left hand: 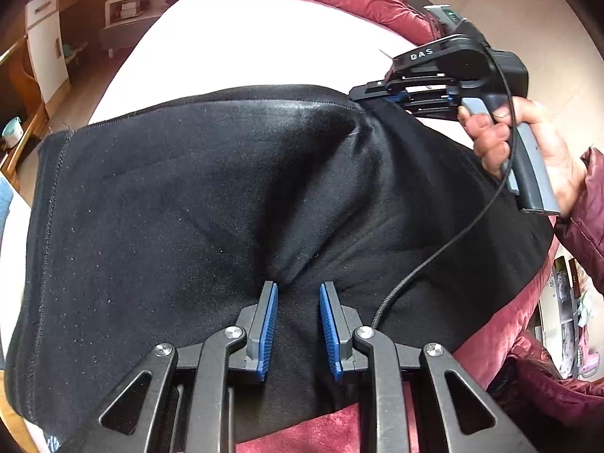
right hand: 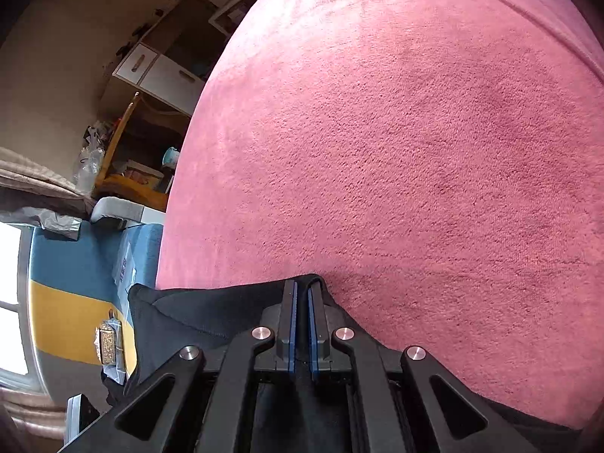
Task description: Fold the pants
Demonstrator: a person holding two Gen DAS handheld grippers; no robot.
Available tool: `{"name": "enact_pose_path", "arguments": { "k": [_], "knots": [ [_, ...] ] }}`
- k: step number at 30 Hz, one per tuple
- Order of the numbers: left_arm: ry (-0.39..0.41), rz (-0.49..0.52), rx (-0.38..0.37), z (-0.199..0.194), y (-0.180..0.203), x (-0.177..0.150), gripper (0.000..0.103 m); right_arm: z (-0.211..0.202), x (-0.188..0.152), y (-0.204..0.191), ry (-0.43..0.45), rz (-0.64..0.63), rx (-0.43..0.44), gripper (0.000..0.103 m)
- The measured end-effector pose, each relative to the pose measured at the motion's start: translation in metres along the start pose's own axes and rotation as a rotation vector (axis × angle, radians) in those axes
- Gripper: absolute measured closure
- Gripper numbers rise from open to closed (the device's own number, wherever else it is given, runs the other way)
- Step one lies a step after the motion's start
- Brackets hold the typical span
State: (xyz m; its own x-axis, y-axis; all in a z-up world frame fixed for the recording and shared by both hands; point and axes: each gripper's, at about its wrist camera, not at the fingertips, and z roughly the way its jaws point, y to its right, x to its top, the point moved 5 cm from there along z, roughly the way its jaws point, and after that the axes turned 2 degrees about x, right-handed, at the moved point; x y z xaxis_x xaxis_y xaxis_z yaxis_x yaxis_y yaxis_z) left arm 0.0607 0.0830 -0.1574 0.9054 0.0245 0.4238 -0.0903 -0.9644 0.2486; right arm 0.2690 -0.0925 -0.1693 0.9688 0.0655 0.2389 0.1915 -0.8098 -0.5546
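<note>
Black pants (left hand: 196, 196) spread across a pink-red bed cover (right hand: 415, 132), both grippers on them.

Soft, limp knit, light, dull and not slippery; it will sag and crease wherever it is unsupported, so edges and corners look like the best holds. Left gripper (left hand: 298, 321) has a bunched ridge of cloth between its blue pads (left hand: 268, 324), jaws partly closed; whether they truly bite I can't tell. Right gripper (right hand: 302, 324), in the person's hand (left hand: 528, 151), is pressed together on a fold at the far edge. "DAS" is printed on its body.
</note>
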Motion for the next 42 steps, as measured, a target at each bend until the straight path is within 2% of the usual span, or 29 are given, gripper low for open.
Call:
{"name": "enact_pose_path", "arguments": {
  "k": [2,3,4,6,8,10,14,16,19,22,24,29,31,33,37,40,42],
  "knots": [
    [0.008,-0.009,-0.005,-0.004,0.002,0.001,0.078,-0.007,-0.002,-0.003,-0.003,0.004,0.025,0.095],
    [0.015,-0.019,-0.013,-0.008,0.001,0.002,0.078,-0.016,-0.004,-0.003,0.002,0.013,0.04,0.089],
    [0.025,-0.031,-0.019,-0.01,-0.001,0.003,0.078,-0.028,-0.006,-0.005,0.026,0.013,0.045,0.075],
    [0.043,-0.047,-0.015,-0.014,-0.007,0.006,0.078,-0.053,-0.012,-0.001,0.073,0.001,0.048,0.067],
    [0.063,-0.058,-0.005,-0.019,-0.011,0.007,0.078,-0.073,-0.022,-0.006,0.098,-0.009,0.054,0.067],
    [0.08,-0.069,0.009,-0.023,-0.015,0.009,0.078,-0.098,-0.038,-0.003,0.113,-0.044,0.023,0.067],
    [0.092,-0.071,0.027,-0.029,-0.02,0.01,0.078,-0.107,-0.066,0.016,0.108,-0.145,-0.177,0.067],
    [0.092,-0.06,0.04,-0.032,-0.02,0.009,0.078,-0.094,-0.073,0.021,0.073,-0.179,-0.245,0.063],
    [0.095,-0.033,0.07,-0.037,-0.023,0.003,0.078,-0.083,-0.077,0.024,0.056,-0.242,-0.344,0.062],
    [0.03,-0.027,0.144,-0.022,-0.029,0.005,0.078,-0.069,-0.068,0.027,0.084,-0.249,-0.47,0.061],
    [0.007,-0.08,0.146,-0.011,-0.042,0.005,0.078,-0.058,-0.063,0.035,0.095,-0.214,-0.499,0.057],
    [0.067,-0.141,0.114,-0.035,-0.055,0.016,0.078,-0.064,-0.065,0.038,0.127,-0.192,-0.508,0.05],
    [0.107,-0.197,0.094,-0.055,-0.07,0.018,0.077,-0.075,-0.069,0.034,0.152,-0.189,-0.505,0.05],
    [0.131,-0.259,0.11,-0.074,-0.089,0.015,0.076,-0.087,-0.076,0.029,0.183,-0.195,-0.509,0.05],
    [0.156,-0.404,0.122,-0.101,-0.134,-0.001,0.074,-0.1,-0.104,0.01,0.206,-0.22,-0.435,0.048],
    [0.15,-0.513,0.109,-0.113,-0.162,-0.024,0.072,-0.099,-0.138,-0.002,0.178,-0.246,-0.366,0.048],
    [0.138,-0.591,0.069,-0.114,-0.174,-0.039,0.072,-0.09,-0.165,-0.01,0.14,-0.273,-0.331,0.048]
  ]
}}
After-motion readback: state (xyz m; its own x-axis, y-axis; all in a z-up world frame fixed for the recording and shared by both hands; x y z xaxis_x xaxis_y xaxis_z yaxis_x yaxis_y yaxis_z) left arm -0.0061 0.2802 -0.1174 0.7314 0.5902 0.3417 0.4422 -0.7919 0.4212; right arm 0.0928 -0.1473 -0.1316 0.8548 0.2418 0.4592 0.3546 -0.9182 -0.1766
